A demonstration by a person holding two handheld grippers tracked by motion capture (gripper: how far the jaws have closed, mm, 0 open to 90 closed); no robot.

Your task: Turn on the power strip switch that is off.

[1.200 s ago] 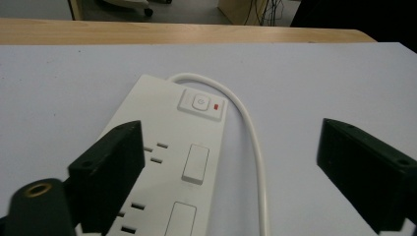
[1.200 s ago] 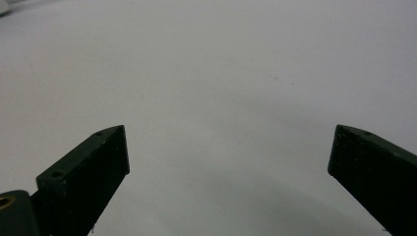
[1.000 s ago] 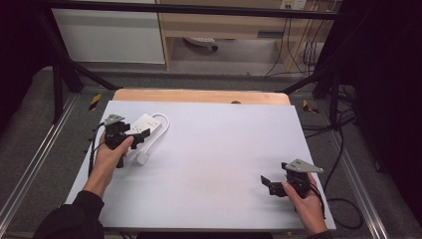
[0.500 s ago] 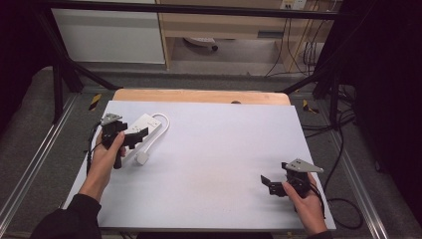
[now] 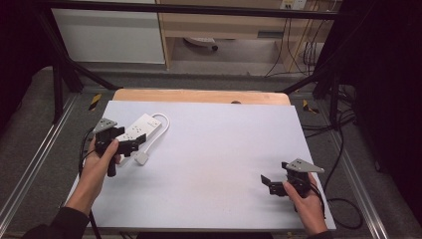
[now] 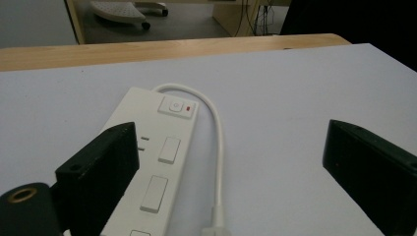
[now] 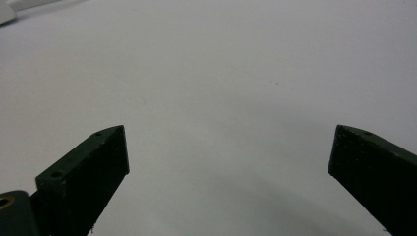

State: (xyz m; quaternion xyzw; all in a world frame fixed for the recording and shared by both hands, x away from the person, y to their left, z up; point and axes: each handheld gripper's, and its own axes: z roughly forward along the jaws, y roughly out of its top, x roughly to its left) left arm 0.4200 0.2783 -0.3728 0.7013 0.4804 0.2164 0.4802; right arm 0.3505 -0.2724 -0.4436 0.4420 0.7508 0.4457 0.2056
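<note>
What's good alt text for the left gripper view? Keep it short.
A white power strip lies on a pale table, its switch with a red light at the far end and its white cable curving back toward the camera. The left gripper is open, its left jaw over the strip's near edge.

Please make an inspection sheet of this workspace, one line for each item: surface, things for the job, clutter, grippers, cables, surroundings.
Surface: white tabletop, with a wooden strip along its far edge.
Job's things: white power strip at the far left, lying flat, its white cord looped beside it and ending in a plug.
Clutter: nothing seen.
Grippers: left gripper open, over the near end of the power strip; right gripper open, low over bare table at the near right.
Cables: black cable trailing off the right edge; more cables hang at the back.
Surroundings: dark frame bars, grey floor.
</note>
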